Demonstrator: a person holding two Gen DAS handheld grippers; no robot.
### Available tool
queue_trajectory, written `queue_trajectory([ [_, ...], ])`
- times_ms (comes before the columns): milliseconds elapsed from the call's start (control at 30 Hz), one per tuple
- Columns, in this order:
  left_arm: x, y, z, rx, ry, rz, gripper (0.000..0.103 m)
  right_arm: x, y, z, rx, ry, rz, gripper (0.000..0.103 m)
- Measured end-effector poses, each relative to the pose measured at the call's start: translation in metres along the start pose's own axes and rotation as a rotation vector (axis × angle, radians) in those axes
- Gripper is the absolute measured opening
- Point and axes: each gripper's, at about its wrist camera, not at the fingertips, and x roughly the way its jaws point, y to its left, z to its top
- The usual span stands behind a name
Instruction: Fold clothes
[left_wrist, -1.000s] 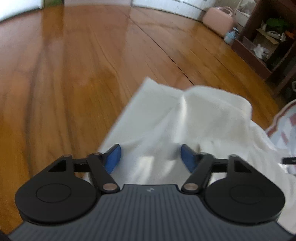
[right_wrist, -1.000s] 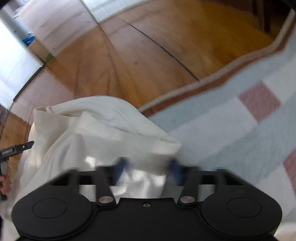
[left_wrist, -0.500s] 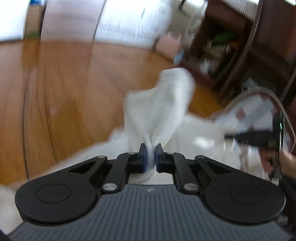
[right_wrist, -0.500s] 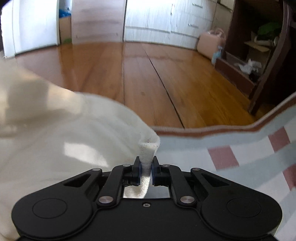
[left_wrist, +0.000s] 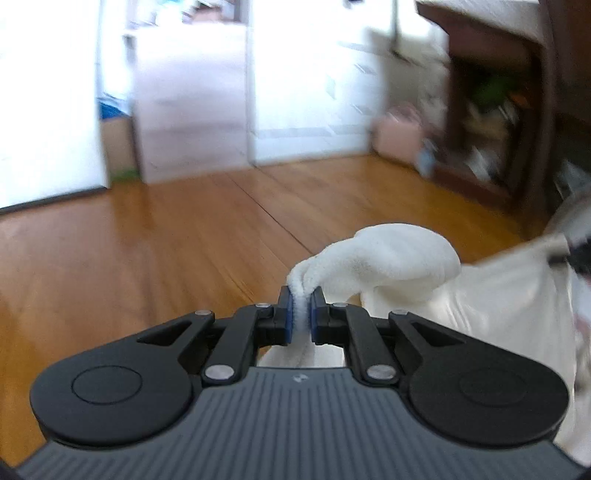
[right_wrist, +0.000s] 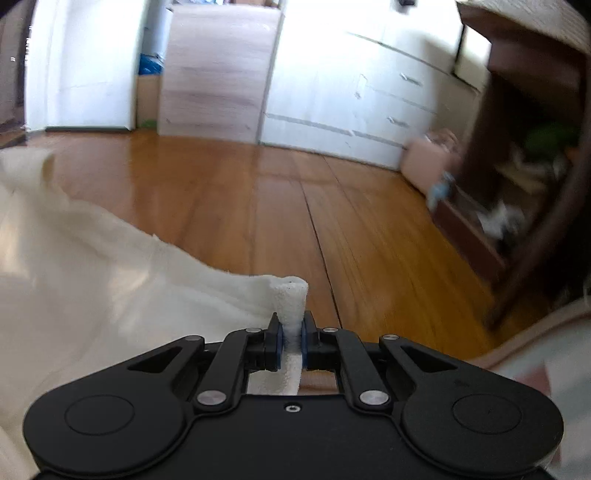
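A white fleecy garment hangs lifted above the wooden floor. My left gripper is shut on a bunched corner of it, and the cloth folds over to the right of the fingers and stretches away to the right edge. In the right wrist view the same white garment spreads to the left, and my right gripper is shut on a narrow rolled edge that sticks up between its blue pads. At the far right of the left wrist view a blurred dark shape meets the cloth.
Wooden floor runs ahead to white drawers and a doorway. A dark shelf unit with clutter stands at right, a pink bag beside it. A light rug with a pink patch lies at the lower right.
Both grippers went from open over the cloth on the floor to shut on it. Both rose and tilted up, so the far wall now shows and the garment hangs between them.
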Motion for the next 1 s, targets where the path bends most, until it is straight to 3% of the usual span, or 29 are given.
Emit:
queue_trajectory([
  [100, -0.011, 0.024, 0.028, 0.022, -0.074, 0.096, 0.008, 0.01, 0.005, 0.052, 0.002, -0.045, -0.015, 0.009],
  [233, 0.0, 0.057, 0.061, 0.004, -0.128, 0.189, 0.009, 0.042, 0.01, 0.125, 0.105, -0.171, -0.085, 0.009],
  [300, 0.027, 0.067, 0.068, -0.002, -0.106, 0.245, 0.012, 0.065, 0.021, 0.152, 0.142, -0.214, -0.118, 0.009],
  [367, 0.068, 0.077, 0.066, -0.027, -0.023, 0.298, 0.027, 0.093, 0.039, 0.16, 0.139, -0.203, -0.148, 0.012],
  [433, 0.091, 0.085, 0.052, -0.058, 0.054, 0.326, 0.044, 0.121, 0.058, 0.154, 0.102, -0.129, -0.195, 0.031],
  [533, 0.088, 0.097, 0.014, -0.168, 0.154, 0.263, 0.044, 0.136, 0.073, 0.116, 0.041, -0.068, -0.234, 0.037],
  [633, 0.056, 0.1, -0.031, -0.289, 0.201, 0.182, 0.049, 0.119, 0.07, 0.064, 0.093, 0.011, -0.142, 0.04],
  [800, -0.003, 0.091, -0.099, -0.425, 0.27, 0.219, 0.05, 0.071, 0.06, -0.018, 0.267, 0.149, 0.048, 0.04],
  [1000, -0.063, 0.073, -0.153, -0.583, 0.233, 0.237, 0.052, 0.0, 0.069, -0.077, 0.294, 0.203, 0.151, 0.041],
])
